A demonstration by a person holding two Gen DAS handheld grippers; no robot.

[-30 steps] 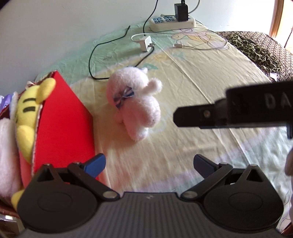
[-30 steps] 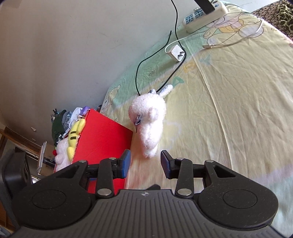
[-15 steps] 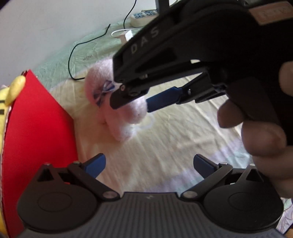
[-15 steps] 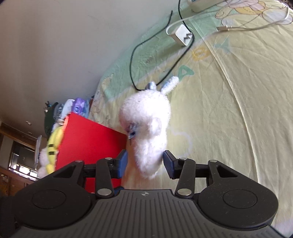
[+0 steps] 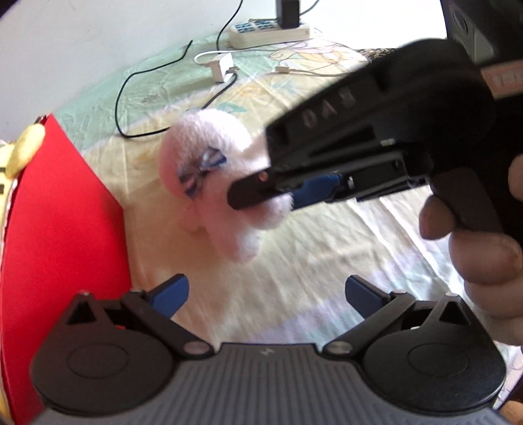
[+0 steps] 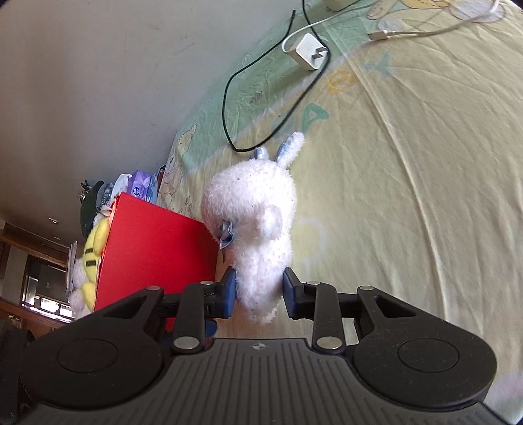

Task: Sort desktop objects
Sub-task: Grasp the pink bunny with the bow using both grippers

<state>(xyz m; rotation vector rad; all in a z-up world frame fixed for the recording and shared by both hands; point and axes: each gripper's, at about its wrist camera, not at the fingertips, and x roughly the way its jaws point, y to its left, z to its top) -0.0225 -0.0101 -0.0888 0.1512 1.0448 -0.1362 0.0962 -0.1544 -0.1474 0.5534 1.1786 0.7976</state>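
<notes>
White plush toy (image 6: 253, 229) is lying on the yellow-green sheet (image 6: 408, 196), right beside the red box (image 6: 157, 255), long axis running from the right gripper (image 6: 257, 291) out toward the wall, head end with the striped bow (image 5: 201, 170) and the ear tips facing away, bottom end sitting between the blue pads (image 6: 228, 291). Right gripper is clamping the plush toy's lower body, both pads pressing into the fur. Red box is standing at the sheet's left edge, holding a yellow plush (image 6: 93, 248) with dark stripes and something white and fuzzy under it; more clutter is sitting behind the box, too small to name. In the left wrist view the right gripper (image 5: 278, 193) is reaching in from the right, level and sideways across the frame, a hand (image 5: 480, 255) wrapping its handle with fingers curling under. Left gripper (image 5: 266, 292) is hovering low over the sheet with its jaws spread wide, nothing between them, pointing at the toy from near. Further out, a white charger (image 6: 309, 52), a black cable (image 6: 228, 98) looping beside it, and a power strip (image 5: 268, 29) by the wall.
</notes>
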